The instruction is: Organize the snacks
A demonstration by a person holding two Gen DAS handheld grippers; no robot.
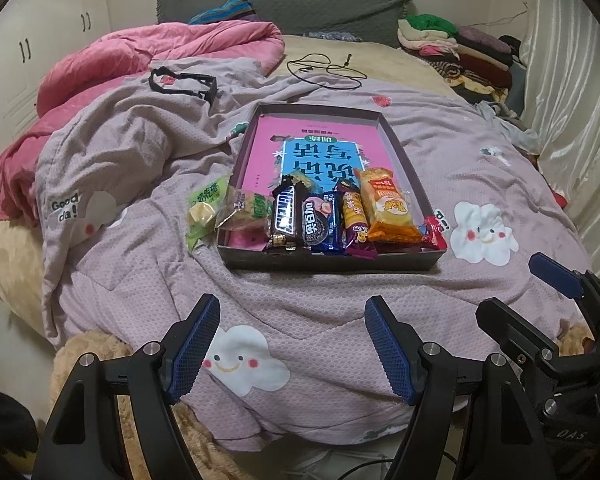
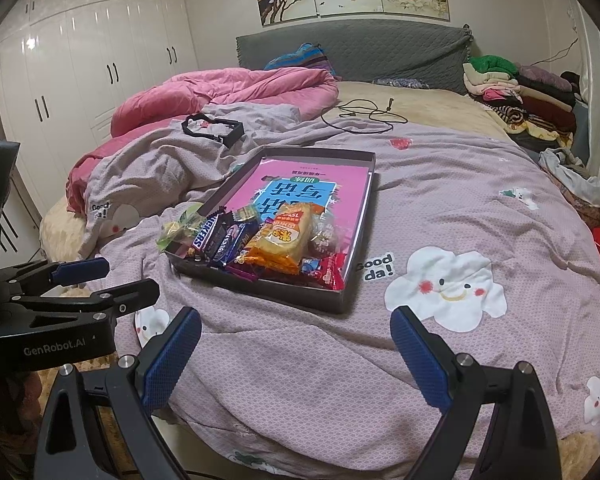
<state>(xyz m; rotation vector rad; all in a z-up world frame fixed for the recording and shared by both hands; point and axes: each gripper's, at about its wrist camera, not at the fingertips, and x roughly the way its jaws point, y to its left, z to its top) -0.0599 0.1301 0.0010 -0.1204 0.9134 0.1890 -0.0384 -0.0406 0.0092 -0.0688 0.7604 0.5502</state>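
A shallow dark box (image 1: 396,144) (image 2: 352,276) lies on the lilac quilt with a pink book inside. Several snacks lie across its near end: a Snickers bar (image 1: 286,214) (image 2: 204,232), an Oreo pack (image 1: 319,220), a purple bar (image 1: 354,216), an orange cake pack (image 1: 386,204) (image 2: 286,238) and a red candy (image 1: 434,232). A green snack pack (image 1: 204,208) lies on the quilt just left of the box. My left gripper (image 1: 294,344) is open and empty, short of the box. My right gripper (image 2: 296,356) is open and empty, also short of the box.
A pink duvet (image 1: 160,52) is bunched at the far left. A black plastic frame (image 1: 184,84) and a black cable (image 1: 326,70) lie beyond the box. Folded clothes (image 1: 460,52) are stacked at the far right. White wardrobes (image 2: 80,68) line the left wall.
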